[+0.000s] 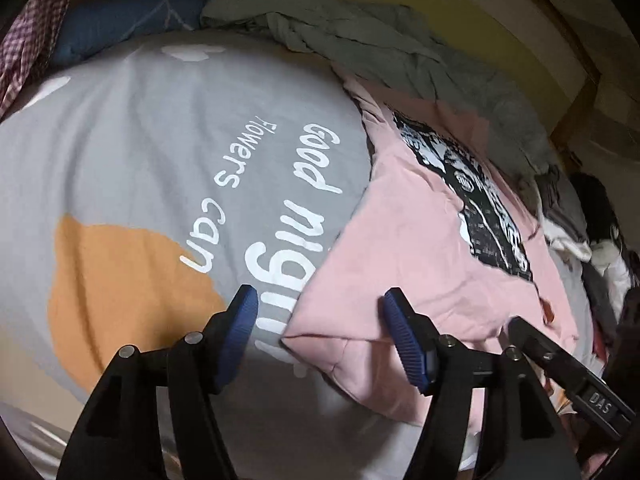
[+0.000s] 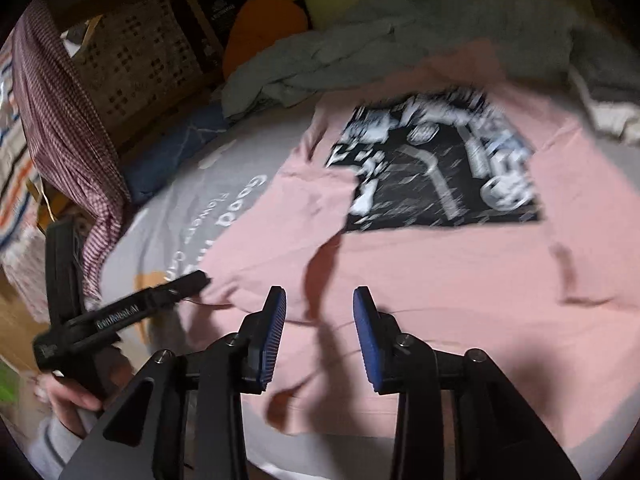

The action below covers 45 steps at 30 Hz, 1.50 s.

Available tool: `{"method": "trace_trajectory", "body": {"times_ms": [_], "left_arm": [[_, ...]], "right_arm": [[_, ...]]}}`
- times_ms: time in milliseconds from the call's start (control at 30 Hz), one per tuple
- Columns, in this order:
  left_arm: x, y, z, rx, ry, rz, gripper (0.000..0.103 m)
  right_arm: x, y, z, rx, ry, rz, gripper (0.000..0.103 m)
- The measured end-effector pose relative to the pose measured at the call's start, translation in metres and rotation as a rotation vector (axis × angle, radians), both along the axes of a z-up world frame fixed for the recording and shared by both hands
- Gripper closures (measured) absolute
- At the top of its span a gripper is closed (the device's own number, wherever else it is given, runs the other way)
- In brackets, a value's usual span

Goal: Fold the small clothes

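A pink T-shirt (image 2: 420, 264) with a black and white print (image 2: 436, 164) lies spread on the grey bed cover (image 2: 188, 208). It also shows in the left wrist view (image 1: 404, 248). My left gripper (image 1: 318, 300) is open, its jaws straddling the shirt's lower left corner. It shows from the side in the right wrist view (image 2: 196, 280), at the shirt's left edge. My right gripper (image 2: 320, 300) is open and empty just above the shirt's lower part. Its black finger shows in the left wrist view (image 1: 532, 340) over the shirt.
A crumpled grey garment (image 1: 360, 44) lies at the far side of the bed, with a blue pillow (image 1: 120, 20) and a checked cloth (image 2: 68, 120) to the left. More clothes (image 1: 600, 240) are piled at the right. A lattice panel (image 2: 132, 64) stands behind.
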<state>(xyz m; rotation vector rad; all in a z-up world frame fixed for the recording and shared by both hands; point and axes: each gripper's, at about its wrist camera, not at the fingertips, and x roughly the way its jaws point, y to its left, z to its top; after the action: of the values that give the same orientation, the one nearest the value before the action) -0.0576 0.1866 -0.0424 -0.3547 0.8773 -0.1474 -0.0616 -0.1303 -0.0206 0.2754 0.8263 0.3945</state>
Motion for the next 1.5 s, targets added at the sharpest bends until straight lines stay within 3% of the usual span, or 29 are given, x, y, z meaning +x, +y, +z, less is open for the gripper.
{"method": "trace_trajectory", "body": {"times_ms": [33,67,100,133,333,433,500,567,600,633,667,700,733,767,800,867,933,1000,1067,1100,1233,1333,1400,1467,1500], "left_arm": [[-0.002,-0.002,0.000,0.013,-0.007,-0.009,0.042],[-0.005,-0.004,0.001,0.027,-0.018,-0.011,0.050],[-0.008,-0.006,0.003,0.042,-0.027,-0.014,0.081],[-0.011,-0.008,0.003,0.066,-0.028,-0.011,0.100],[-0.032,-0.004,0.013,0.171,-0.078,0.110,0.100],[-0.030,-0.004,0.008,0.255,-0.044,0.145,0.100],[-0.023,0.001,0.005,0.250,0.011,0.150,0.101],[-0.017,0.009,0.014,0.160,-0.016,0.102,0.100],[-0.011,0.011,0.025,0.133,-0.039,0.067,0.095],[-0.003,0.010,0.034,0.129,-0.056,0.034,0.081],[0.009,0.006,0.045,0.154,-0.066,0.004,0.070],[0.024,-0.001,0.055,0.208,-0.068,-0.011,0.053],[0.038,-0.007,0.063,0.244,-0.074,-0.014,0.051],[0.055,-0.012,0.069,0.241,-0.082,-0.030,0.051],[0.073,-0.015,0.072,0.197,-0.075,-0.069,0.049],[0.118,-0.022,0.065,0.097,0.016,-0.147,0.049],[0.157,-0.031,0.050,0.013,0.116,-0.203,0.049],[0.184,-0.042,0.033,-0.004,0.220,-0.213,0.050],[0.197,-0.049,0.022,0.023,0.234,-0.209,0.050],[0.198,-0.053,0.019,0.067,0.232,-0.188,0.050],[0.214,-0.054,0.015,0.100,0.213,-0.121,0.057],[0.217,-0.062,0.014,0.100,0.204,-0.142,0.057],[0.217,-0.068,0.009,0.122,0.213,-0.162,0.057],[0.220,-0.069,0.010,0.147,0.211,-0.174,0.058],[0.220,-0.068,0.012,0.139,0.210,-0.177,0.065]], "right_arm": [[0.003,0.006,-0.006,0.020,0.020,0.008,0.067],[0.003,0.011,-0.009,0.023,0.024,0.016,0.076],[0.001,0.016,-0.010,0.024,0.011,0.023,0.083],[-0.001,0.022,-0.011,0.016,-0.005,0.035,0.098],[-0.017,0.031,-0.012,-0.056,-0.064,0.017,0.102],[-0.019,0.029,-0.019,-0.072,-0.043,0.030,0.102],[-0.021,0.026,-0.022,-0.081,-0.023,0.020,0.102],[-0.021,0.017,-0.018,-0.072,0.000,0.023,0.101],[-0.022,0.009,-0.010,-0.074,0.003,0.025,0.101],[-0.022,0.004,-0.004,-0.079,-0.005,0.023,0.101],[-0.023,-0.010,0.010,-0.088,-0.035,0.015,0.099],[-0.022,-0.019,0.021,-0.099,-0.059,0.005,0.097],[-0.019,-0.034,0.036,-0.122,-0.089,-0.010,0.088],[-0.013,-0.052,0.051,-0.160,-0.119,-0.038,0.075],[-0.006,-0.065,0.062,-0.197,-0.136,-0.070,0.071],[0.015,-0.103,0.082,-0.279,-0.178,-0.182,0.061],[0.043,-0.132,0.089,-0.338,-0.155,-0.271,0.060],[0.077,-0.165,0.085,-0.326,-0.083,-0.368,0.060],[0.103,-0.194,0.077,-0.260,0.007,-0.485,0.060],[0.114,-0.201,0.072,-0.234,0.041,-0.492,0.060],[0.159,-0.207,0.051,-0.207,0.124,-0.432,0.060],[0.195,-0.204,0.027,-0.165,0.241,-0.334,0.060],[0.203,-0.201,0.017,-0.216,0.280,-0.354,0.063],[0.205,-0.203,0.014,-0.290,0.263,-0.422,0.090],[0.206,-0.204,0.013,-0.293,0.248,-0.413,0.098]]}}
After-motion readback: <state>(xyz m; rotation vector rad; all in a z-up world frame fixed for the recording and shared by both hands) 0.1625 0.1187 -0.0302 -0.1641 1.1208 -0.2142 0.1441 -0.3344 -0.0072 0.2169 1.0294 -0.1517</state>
